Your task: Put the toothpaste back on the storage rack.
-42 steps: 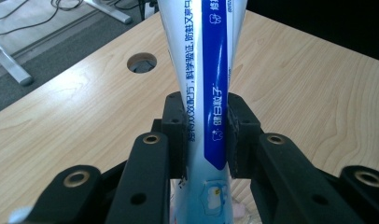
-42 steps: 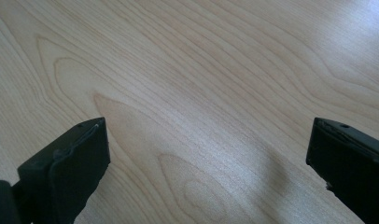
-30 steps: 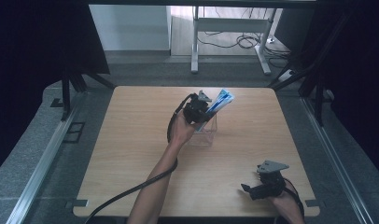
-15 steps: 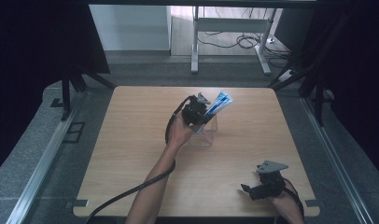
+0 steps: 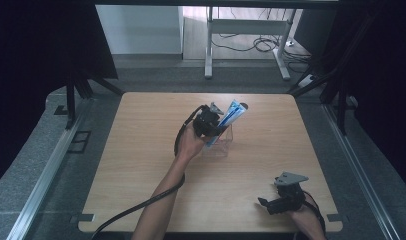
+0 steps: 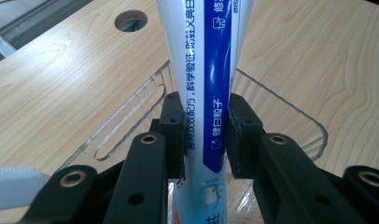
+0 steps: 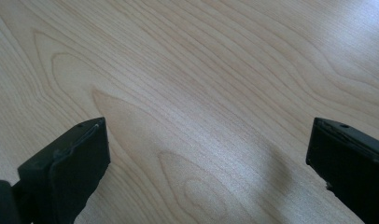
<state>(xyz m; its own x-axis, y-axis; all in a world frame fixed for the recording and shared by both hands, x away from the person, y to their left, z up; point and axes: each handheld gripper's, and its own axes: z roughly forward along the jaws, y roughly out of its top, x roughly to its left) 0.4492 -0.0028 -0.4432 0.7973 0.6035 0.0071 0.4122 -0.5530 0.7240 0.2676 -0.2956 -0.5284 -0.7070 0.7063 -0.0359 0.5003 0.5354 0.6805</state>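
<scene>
A blue and white toothpaste tube [image 5: 232, 116] is held tilted, with its lower end inside a clear plastic container [image 5: 222, 146] near the middle of the table. My left gripper [image 5: 216, 123] is shut on the tube just above the container. In the left gripper view both black pads press the sides of the tube [image 6: 211, 70], my left gripper [image 6: 206, 133] hangs over the container's rim [image 6: 131, 109], and the tube's top runs out of frame. My right gripper [image 5: 269, 204] rests near the front right of the table. Its jaws [image 7: 207, 130] stand wide open over bare wood.
The wooden table [image 5: 141, 150] has a round cable hole [image 6: 130, 20] beyond the container. A blurred white object [image 6: 15, 179] shows at the lower left of the left gripper view. A black cable [image 5: 136, 207] trails from the left gripper off the front edge.
The left gripper has lowered the tube slightly, down and toward the container. The right gripper has stayed where it was.
</scene>
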